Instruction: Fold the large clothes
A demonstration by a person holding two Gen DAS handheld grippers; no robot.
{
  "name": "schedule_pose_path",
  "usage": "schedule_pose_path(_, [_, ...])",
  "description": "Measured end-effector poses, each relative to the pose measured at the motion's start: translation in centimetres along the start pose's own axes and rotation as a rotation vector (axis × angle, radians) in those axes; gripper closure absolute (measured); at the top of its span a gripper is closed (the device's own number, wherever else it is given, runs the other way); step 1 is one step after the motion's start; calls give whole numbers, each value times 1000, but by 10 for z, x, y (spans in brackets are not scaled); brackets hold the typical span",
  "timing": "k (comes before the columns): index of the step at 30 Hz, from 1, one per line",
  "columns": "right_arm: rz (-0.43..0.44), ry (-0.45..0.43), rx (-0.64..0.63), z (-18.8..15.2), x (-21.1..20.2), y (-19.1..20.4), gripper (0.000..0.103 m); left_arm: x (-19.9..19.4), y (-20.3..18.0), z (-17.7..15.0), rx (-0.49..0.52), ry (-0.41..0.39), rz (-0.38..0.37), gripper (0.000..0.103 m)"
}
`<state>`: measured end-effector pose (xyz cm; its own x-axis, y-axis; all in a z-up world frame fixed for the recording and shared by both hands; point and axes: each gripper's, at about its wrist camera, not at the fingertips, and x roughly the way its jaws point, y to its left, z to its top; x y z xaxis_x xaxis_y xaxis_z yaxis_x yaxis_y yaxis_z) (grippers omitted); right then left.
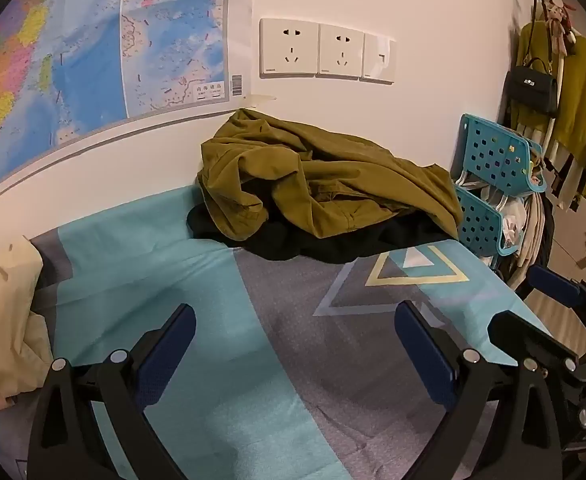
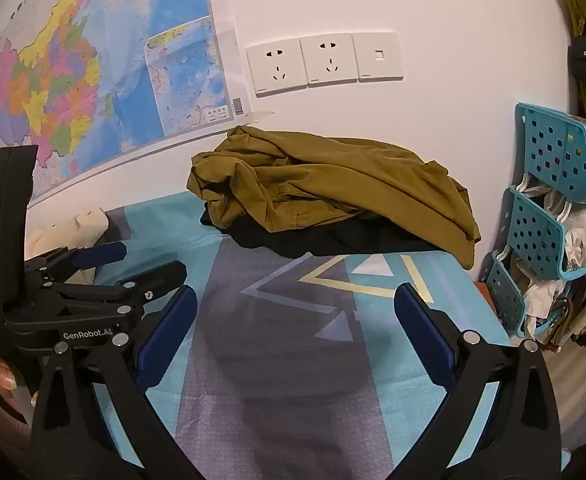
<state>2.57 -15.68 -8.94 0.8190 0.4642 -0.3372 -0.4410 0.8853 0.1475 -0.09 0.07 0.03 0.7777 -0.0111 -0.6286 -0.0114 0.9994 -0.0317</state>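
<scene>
Fingers on my left gripper (image 1: 295, 330) and right gripper (image 2: 295, 312) both stand wide apart with nothing between them, over the patterned bedsheet (image 1: 197, 288). Most of a black garment (image 1: 293, 240) is buried under the crumpled olive garment (image 1: 325, 176), which lies well ahead of both grippers, against the wall (image 1: 433, 8).

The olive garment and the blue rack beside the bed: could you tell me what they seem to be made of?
Olive garment: looks like a matte woven cloth, perhaps cotton; it lies in soft creases with stitched seams and no sheen. Blue rack: apparently moulded plastic, smooth and faintly glossy, its rigid walls punched with regular holes.
</scene>
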Motion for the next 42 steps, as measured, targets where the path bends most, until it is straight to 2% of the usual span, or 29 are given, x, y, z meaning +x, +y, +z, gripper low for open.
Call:
schedule_pose_path(8, [8, 6, -1, 0, 1, 2, 6, -1, 4, -4, 10, 15, -13, 7])
schedule_pose_path(13, [5, 4, 4, 2, 3, 0, 6, 0, 2, -1, 0, 2, 15, 7])
schedule_pose_path(42, [18, -2, 7, 1, -1, 5, 6, -8, 4, 4, -7, -9, 15, 7])
